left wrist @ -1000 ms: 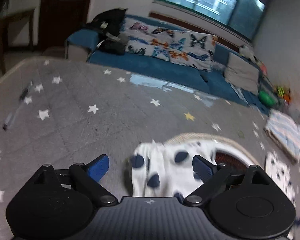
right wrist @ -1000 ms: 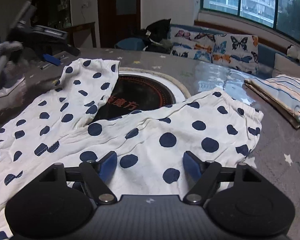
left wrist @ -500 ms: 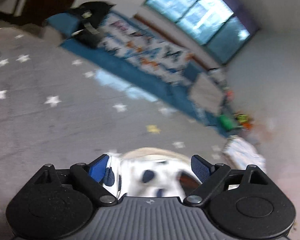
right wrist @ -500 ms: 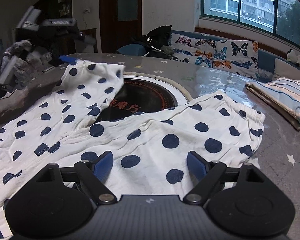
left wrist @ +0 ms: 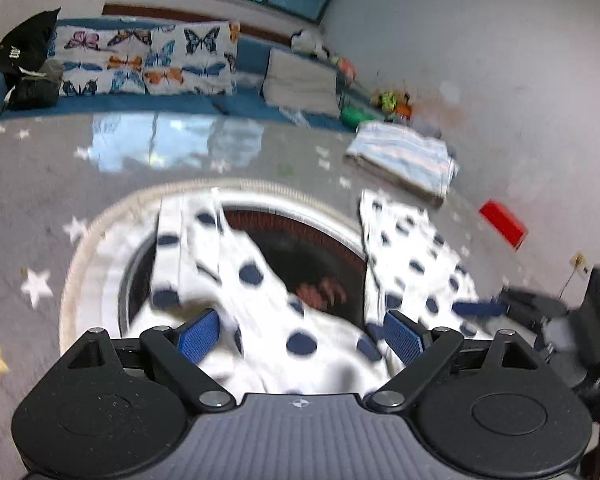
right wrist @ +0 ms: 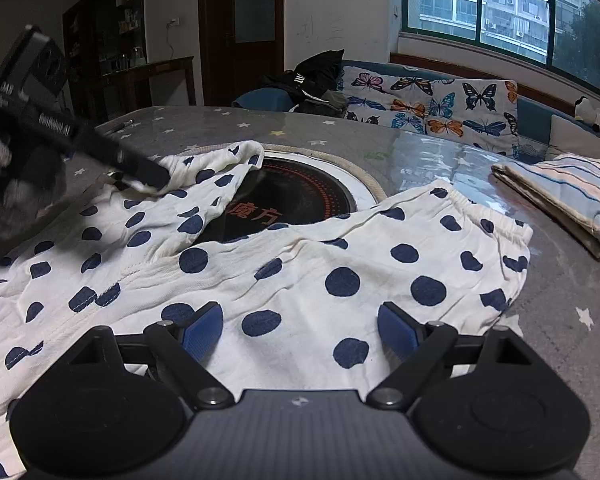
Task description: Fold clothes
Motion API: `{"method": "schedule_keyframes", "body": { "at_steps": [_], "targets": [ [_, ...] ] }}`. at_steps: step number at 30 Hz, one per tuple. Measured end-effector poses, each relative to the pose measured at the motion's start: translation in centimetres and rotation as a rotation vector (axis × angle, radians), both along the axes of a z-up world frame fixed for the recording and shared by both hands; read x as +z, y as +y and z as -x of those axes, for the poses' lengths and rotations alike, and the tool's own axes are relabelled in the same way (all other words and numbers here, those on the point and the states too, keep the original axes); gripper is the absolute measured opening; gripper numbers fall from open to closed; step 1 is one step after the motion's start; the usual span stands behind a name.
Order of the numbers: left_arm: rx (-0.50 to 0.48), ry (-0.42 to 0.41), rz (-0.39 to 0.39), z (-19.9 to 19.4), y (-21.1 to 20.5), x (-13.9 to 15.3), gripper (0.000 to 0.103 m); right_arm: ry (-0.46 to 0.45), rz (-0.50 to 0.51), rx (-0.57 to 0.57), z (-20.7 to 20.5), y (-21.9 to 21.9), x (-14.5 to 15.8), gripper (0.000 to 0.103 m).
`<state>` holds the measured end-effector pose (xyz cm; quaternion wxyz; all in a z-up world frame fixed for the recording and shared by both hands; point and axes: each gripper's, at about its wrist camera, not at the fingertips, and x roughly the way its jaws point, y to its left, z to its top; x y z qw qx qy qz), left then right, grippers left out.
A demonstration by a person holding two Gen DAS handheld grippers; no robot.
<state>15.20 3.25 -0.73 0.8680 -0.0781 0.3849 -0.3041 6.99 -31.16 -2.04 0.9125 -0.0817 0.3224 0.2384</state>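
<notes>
Right wrist view: the spotted trousers (right wrist: 284,264) lie spread over the counter (right wrist: 560,292), both legs running away from me and splaying apart over the round burner (right wrist: 296,196) set into the top. My right tool (right wrist: 300,330) sits low above the nearer leg; its jaws are opening, cloth lies under and between them, and the pads press on nothing. My left tool (left wrist: 300,330) is spread wide over the far leg near its hem, with cloth between the pads but not pinched. In the right view its dark finger seems to rest on that hem, which is rucked up into a small ridge.

Further out, a folded striped cloth (right wrist: 560,196) sits well apart on my right, and a red block (left wrist: 502,222) lies beyond it in the left view.

The risk I see: the thin fabric is wrinkled, so a pinch at the rucked hem may catch only one layer, and the leg would twist as I carry it over. With nothing held on the right, the whole garment could slide across the glossy counter when I pull.
</notes>
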Motion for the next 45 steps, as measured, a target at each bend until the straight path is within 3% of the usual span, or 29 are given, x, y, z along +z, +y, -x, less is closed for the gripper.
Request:
{"method": "schedule_keyframes", "body": {
  "at_steps": [12,19,22,29,36,42,45],
  "targets": [
    [0.184,-0.032,0.075,-2.0,3.7,1.8,0.087,0.003,-0.001,0.005,-0.1,0.1,-0.1,0.090],
    [0.324,0.111,0.061,-4.9,4.7,-0.3,0.060,0.003,0.000,0.004,-0.1,0.1,-0.1,0.090],
    [0.346,0.116,0.080,-5.3,5.0,-0.6,0.054,0.004,0.000,0.003,-0.1,0.0,-0.1,0.091],
    [0.344,0.052,-0.005,-5.9,4.5,-0.2,0.025,0.004,-0.002,0.001,-0.1,0.1,-0.1,0.092],
    [0.405,-0.111,-0.219,-7.9,4.5,1.1,0.021,0.005,-0.004,0.001,0.0,0.0,0.0,0.092],
    [0.441,-0.139,-0.360,-10.8,4.9,0.3,0.024,0.007,-0.008,0.002,0.0,-0.1,-0.1,0.092],
    [0.463,-0.135,-0.377,-10.9,5.1,0.1,0.027,0.008,-0.010,0.002,0.0,-0.2,-0.1,0.092]
  ]
}}
